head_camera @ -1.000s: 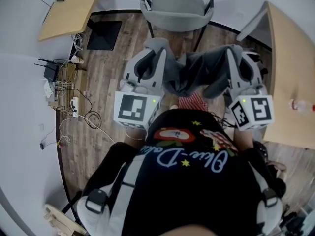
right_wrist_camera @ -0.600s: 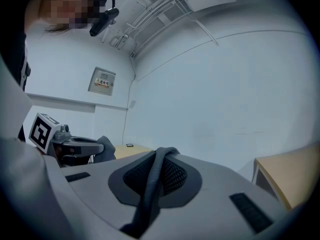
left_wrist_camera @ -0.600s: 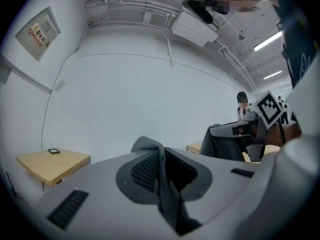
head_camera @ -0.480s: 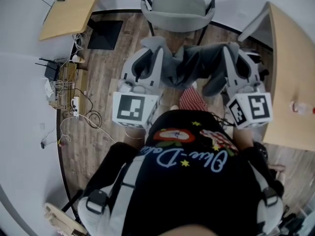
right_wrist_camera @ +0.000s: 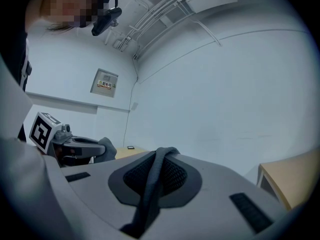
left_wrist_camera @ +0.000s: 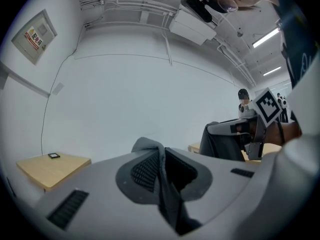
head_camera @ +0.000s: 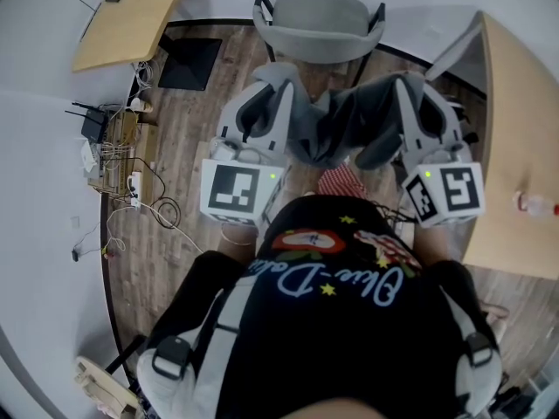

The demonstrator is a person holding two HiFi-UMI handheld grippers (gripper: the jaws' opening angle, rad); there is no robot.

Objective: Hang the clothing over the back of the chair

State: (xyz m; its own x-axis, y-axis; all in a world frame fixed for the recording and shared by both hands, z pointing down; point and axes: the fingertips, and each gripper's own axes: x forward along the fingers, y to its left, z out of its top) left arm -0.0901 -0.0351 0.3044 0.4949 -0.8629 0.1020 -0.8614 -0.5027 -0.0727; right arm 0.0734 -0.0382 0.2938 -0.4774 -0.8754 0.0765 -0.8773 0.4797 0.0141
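I am holding the grey garment (head_camera: 336, 129) stretched between both grippers above the wooden floor (head_camera: 192, 147), near the grey chair (head_camera: 319, 24) in front of me. The left gripper (head_camera: 272, 94) is clenching one edge between its fingers (left_wrist_camera: 140, 171). The right gripper (head_camera: 415, 94) is pinching the other edge, its fingers (right_wrist_camera: 175, 176) nearly closed on the fabric.

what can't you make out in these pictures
- Grey fabric garment: head view, its own bunched folds hide its shape and kind.
- Framed wall sign: right gripper view, print too small.
- Small dark object on light wooden table: left gripper view, too small to identify.
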